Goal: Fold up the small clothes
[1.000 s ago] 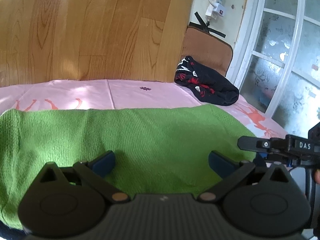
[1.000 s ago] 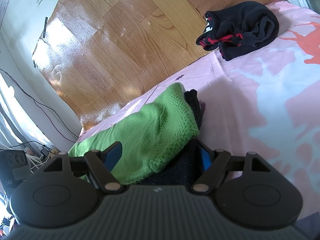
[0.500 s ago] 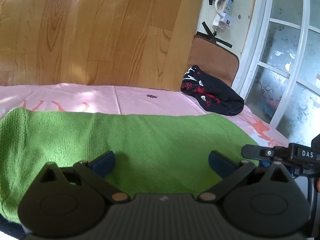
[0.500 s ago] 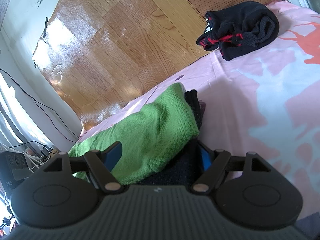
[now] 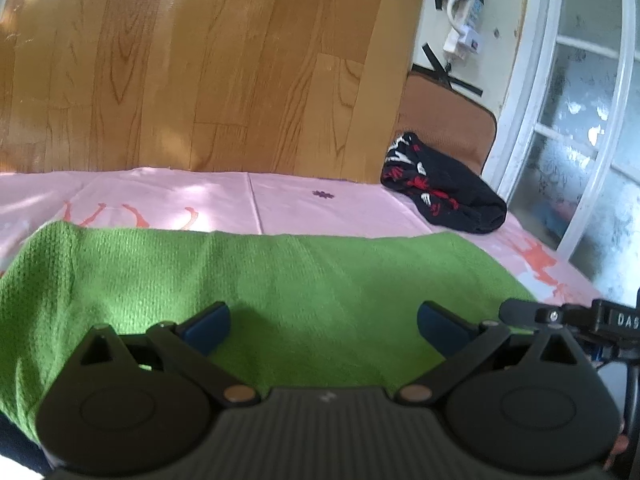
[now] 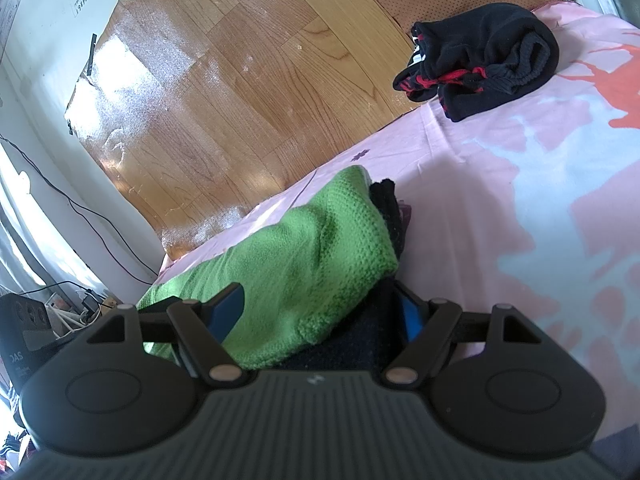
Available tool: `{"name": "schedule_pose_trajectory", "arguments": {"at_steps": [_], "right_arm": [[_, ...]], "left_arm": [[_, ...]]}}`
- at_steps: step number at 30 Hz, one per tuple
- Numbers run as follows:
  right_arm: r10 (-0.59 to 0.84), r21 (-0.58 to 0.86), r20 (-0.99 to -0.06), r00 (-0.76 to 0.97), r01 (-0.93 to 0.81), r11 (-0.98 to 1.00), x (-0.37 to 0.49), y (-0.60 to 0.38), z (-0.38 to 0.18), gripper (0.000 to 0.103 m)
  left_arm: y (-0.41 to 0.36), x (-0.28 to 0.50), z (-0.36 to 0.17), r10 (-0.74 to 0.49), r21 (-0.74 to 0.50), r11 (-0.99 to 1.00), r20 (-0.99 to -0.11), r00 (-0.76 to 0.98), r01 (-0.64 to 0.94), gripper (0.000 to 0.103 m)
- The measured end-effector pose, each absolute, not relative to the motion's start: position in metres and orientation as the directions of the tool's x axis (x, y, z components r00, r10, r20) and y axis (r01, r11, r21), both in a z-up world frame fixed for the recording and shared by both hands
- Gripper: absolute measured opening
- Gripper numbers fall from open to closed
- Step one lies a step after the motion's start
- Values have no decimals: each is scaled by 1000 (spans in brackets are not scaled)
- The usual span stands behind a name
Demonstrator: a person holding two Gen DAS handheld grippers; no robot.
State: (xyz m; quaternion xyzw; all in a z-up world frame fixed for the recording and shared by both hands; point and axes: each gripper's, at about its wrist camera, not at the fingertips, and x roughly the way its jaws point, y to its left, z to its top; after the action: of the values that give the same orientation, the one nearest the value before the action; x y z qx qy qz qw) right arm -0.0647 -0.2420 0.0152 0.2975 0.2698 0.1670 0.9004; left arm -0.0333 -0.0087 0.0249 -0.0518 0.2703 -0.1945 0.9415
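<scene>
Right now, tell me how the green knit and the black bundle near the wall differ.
The green knit lies spread long and fairly flat across the pink sheet; the black bundle is bunched into a compact lump. The green knit is plain, while the black bundle shows red and white markings. The green knit sits right under both sets of open jaws; the black bundle lies far off, untouched. Both rest on the pink sheet.

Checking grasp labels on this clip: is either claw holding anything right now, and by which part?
Nothing is held. The left claw stands open over the green garment; the right claw is open around that garment's end, its blue pads apart, not pinching.
</scene>
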Motion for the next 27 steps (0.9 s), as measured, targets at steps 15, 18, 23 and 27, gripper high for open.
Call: {"name": "schedule_pose_trajectory", "arguments": {"at_steps": [15,18,23,27], "right_arm": [[461,626,-387,799,-140,767,-65,-242,15,80],[461,626,-387,799,-140,767,-65,-242,15,80],[461,626,-386,799,-140,767,-65,-242,15,80],[437,634,-381,815,-113,765,-68,-244,16,79]], "left_arm": [[-5,-28,26,-382,-172,924,-500,777,343,103],[-5,-28,25,-384,-172,923,-502,775,345,103],[-3,-26,25,-395,-188,918,-507,766,349,103],[-2,-25,24,-400,-199,916,-511,761,348,103]]}}
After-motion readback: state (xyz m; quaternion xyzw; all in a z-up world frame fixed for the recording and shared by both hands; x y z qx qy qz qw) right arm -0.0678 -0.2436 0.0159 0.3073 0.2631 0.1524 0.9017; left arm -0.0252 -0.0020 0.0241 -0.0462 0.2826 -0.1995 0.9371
